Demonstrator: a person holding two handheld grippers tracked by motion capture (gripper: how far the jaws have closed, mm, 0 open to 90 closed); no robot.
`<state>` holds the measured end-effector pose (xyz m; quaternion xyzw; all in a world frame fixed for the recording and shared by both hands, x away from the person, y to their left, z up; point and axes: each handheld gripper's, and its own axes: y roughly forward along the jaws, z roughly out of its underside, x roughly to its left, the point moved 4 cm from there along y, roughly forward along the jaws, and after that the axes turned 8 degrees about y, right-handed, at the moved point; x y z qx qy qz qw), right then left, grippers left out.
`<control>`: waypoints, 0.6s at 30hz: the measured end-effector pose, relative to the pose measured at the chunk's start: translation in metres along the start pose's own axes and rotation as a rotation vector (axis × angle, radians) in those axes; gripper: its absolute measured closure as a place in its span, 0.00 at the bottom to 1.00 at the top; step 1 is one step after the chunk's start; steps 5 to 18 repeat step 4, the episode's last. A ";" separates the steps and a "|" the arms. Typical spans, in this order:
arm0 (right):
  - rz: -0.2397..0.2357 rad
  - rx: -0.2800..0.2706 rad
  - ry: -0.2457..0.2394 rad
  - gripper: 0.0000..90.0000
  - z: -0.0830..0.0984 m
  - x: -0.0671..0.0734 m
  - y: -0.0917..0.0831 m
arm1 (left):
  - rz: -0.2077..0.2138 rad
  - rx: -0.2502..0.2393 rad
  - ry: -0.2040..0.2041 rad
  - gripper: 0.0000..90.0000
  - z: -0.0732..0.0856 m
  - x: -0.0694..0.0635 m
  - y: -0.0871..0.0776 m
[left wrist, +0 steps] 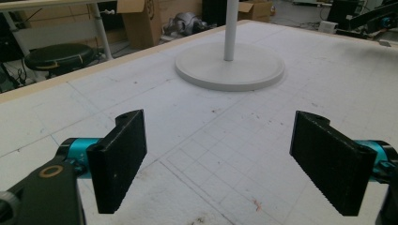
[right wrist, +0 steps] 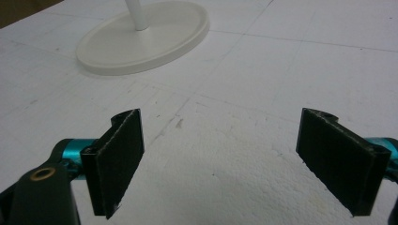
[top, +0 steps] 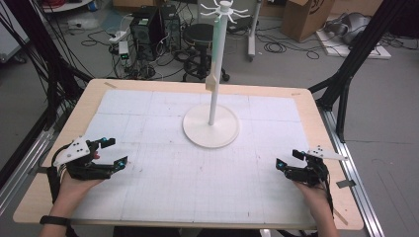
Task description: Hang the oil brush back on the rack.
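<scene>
A white stand (top: 211,124) with a round base, a tall pole and hooked arms at its top rises from the far middle of the white mat (top: 197,168). My left gripper (top: 113,152) rests low at the mat's near left, jaws wide apart and empty. My right gripper (top: 287,159) sits at the near right, also open with nothing between its jaws. In the left gripper view my gripper (left wrist: 220,164) faces the stand's base (left wrist: 230,70). In the right gripper view the gripper (right wrist: 220,164) faces the same base (right wrist: 143,40) from the other side.
The mat covers a wooden table (top: 316,123). Beyond its far edge stand a black stool (top: 200,37), computer cases (top: 148,24), cables and cardboard boxes (top: 306,17) on the floor. Black frame legs (top: 356,59) flank the table.
</scene>
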<state>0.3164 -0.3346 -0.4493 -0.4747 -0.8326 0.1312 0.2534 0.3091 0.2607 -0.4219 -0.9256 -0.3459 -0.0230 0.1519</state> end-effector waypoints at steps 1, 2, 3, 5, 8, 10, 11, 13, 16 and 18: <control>0.000 -0.002 0.001 0.16 0.000 0.000 0.000 | 0.001 0.001 0.001 0.22 0.000 0.000 0.000; -0.001 -0.002 0.002 0.16 0.000 0.000 0.000 | 0.000 -0.002 -0.002 0.22 0.000 0.000 0.000; -0.001 -0.004 0.002 0.16 0.000 0.000 0.000 | -0.002 -0.001 -0.001 0.22 0.000 0.001 0.000; -0.001 -0.004 0.002 0.16 0.000 0.000 0.000 | -0.005 -0.003 0.000 0.22 0.000 0.001 0.000; -0.001 -0.004 0.002 0.16 0.000 0.000 0.000 | -0.005 -0.003 0.000 0.22 0.000 0.001 0.000; -0.001 -0.004 0.002 0.16 0.000 0.000 0.000 | -0.005 -0.003 0.000 0.22 0.000 0.001 0.000; -0.001 -0.004 0.002 0.16 0.000 0.000 0.000 | -0.005 -0.003 0.000 0.22 0.000 0.001 0.000; -0.001 -0.004 0.002 0.16 0.000 0.000 0.000 | -0.005 -0.003 0.000 0.22 0.000 0.001 0.000; -0.001 -0.004 0.002 0.16 0.000 0.000 0.000 | -0.005 -0.003 0.000 0.22 0.000 0.001 0.000; -0.001 -0.004 0.002 0.16 0.000 0.000 0.000 | -0.005 -0.003 0.000 0.22 0.000 0.001 0.000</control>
